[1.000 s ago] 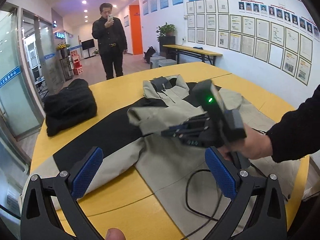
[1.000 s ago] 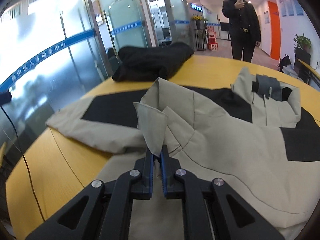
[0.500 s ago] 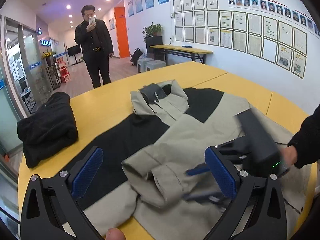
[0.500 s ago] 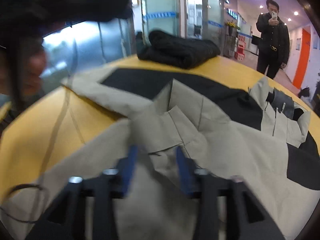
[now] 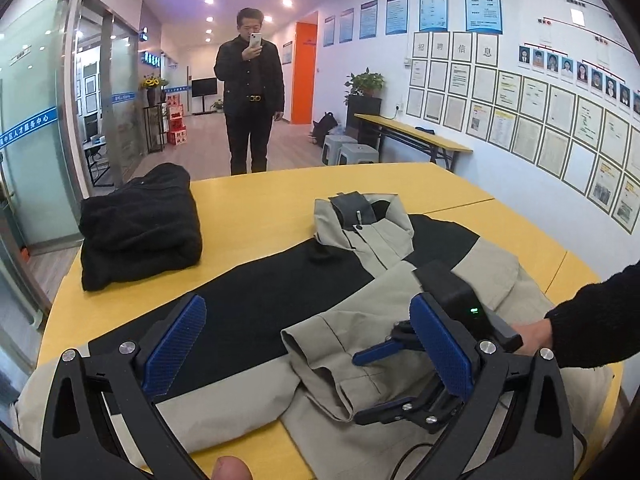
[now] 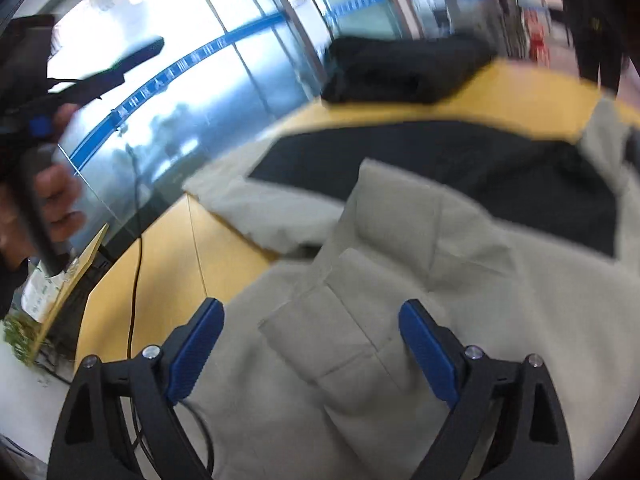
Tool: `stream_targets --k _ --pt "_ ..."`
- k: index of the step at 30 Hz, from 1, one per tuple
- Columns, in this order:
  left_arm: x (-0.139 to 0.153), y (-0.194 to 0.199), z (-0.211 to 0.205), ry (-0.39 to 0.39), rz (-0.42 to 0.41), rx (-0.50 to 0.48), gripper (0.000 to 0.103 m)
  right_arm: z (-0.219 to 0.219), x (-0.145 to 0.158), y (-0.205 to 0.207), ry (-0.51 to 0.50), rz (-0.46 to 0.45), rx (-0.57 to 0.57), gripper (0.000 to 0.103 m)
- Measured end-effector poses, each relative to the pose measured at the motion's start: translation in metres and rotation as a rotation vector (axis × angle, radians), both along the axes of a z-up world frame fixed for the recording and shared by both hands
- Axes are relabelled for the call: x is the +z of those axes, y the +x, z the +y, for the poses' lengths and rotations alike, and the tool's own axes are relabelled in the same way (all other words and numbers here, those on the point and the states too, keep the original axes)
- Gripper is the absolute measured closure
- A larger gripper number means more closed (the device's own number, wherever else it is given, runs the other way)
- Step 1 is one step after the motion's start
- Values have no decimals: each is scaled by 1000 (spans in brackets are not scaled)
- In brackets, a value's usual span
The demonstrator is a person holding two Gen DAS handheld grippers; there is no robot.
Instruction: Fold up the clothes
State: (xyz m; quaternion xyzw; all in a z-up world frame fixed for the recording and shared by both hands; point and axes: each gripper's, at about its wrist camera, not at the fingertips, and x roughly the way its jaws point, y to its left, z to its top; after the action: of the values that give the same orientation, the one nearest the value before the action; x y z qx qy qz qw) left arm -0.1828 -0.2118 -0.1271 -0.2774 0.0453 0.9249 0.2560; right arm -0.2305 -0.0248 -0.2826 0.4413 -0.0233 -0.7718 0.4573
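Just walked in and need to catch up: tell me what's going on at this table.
A person is folding a beige-and-black jacket spread on a yellow table, with a handheld gripper in each hand. One sleeve is laid across the jacket's front. The right gripper hangs open over that sleeve, gripping nothing. The left gripper is open too, above the jacket's lower part. A folded black garment sits at the table's far left, and a man stands beyond, holding up a phone.
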Motion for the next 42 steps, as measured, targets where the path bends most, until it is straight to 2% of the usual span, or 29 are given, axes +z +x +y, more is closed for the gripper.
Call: stream_targets --k 2,4,7,9,12,15,16,17,18,19,20,21,22,23,24,28,30,31,32,34,35,36,38,40,42 --pt "-4 4 -5 2 -4 4 0 -3 -3 14 -29 -43 58 14" --pt "-8 7 -7 9 -9 1 0 -2 -2 35 -20 -28 115 14" --pt "-16 7 -7 25 -18 -9 0 15 11 62 -68 -20 184 16" --pt "-23 5 -4 37 -29 -19 0 29 24 72 -39 46 179 16" --pt "-32 1 1 38 -41 -27 0 33 33 66 132 232 178 16" --pt "-35 2 1 68 -39 -22 0 11 23 45 308 303 268 17" --pt "-36 2 1 67 -39 -18 0 9 21 38 319 298 280 24" --pt "-37 3 2 61 -41 -18 0 4 15 27 328 260 269 37" --pt "-37 3 3 55 -44 -18 0 2 6 16 312 179 260 45" --pt "-38 4 4 49 -48 -19 0 2 2 9 282 152 230 54" --pt "-39 4 4 43 -51 -22 0 2 3 8 263 147 211 75" --pt "-39 4 5 38 -51 -27 0 1 4 9 270 157 193 80" --pt "-39 3 7 30 -49 -33 0 -1 6 15 259 172 194 93" --pt "-39 2 10 22 -45 -39 0 -2 7 21 249 188 195 95" --pt "-39 0 13 17 -41 -46 0 -7 7 29 259 227 202 95" --pt "-41 -16 39 28 -50 -102 0 -6 13 52 177 254 200 95" --pt "-46 -27 62 32 -63 -165 0 31 31 67 130 283 112 90" --pt "-51 -34 74 38 -76 -194 0 53 41 75 118 302 60 83" --pt "-57 -41 87 47 -93 -225 0 82 49 86 135 334 1 70" --pt "-77 -55 116 43 -153 -285 0 141 58 107 278 409 -122 49" --pt "-91 -62 133 23 -188 -313 0 175 57 114 366 420 -160 47" --pt "-105 -65 146 -16 -217 -333 0 209 56 121 455 430 -197 47" --pt "-134 -67 171 -116 -267 -363 0 271 42 123 636 395 -247 46" --pt "-160 -67 183 -197 -323 -365 0 321 23 118 809 354 -248 47" --pt "-168 -60 185 -222 -299 -352 0 362 11 111 906 352 -262 50"
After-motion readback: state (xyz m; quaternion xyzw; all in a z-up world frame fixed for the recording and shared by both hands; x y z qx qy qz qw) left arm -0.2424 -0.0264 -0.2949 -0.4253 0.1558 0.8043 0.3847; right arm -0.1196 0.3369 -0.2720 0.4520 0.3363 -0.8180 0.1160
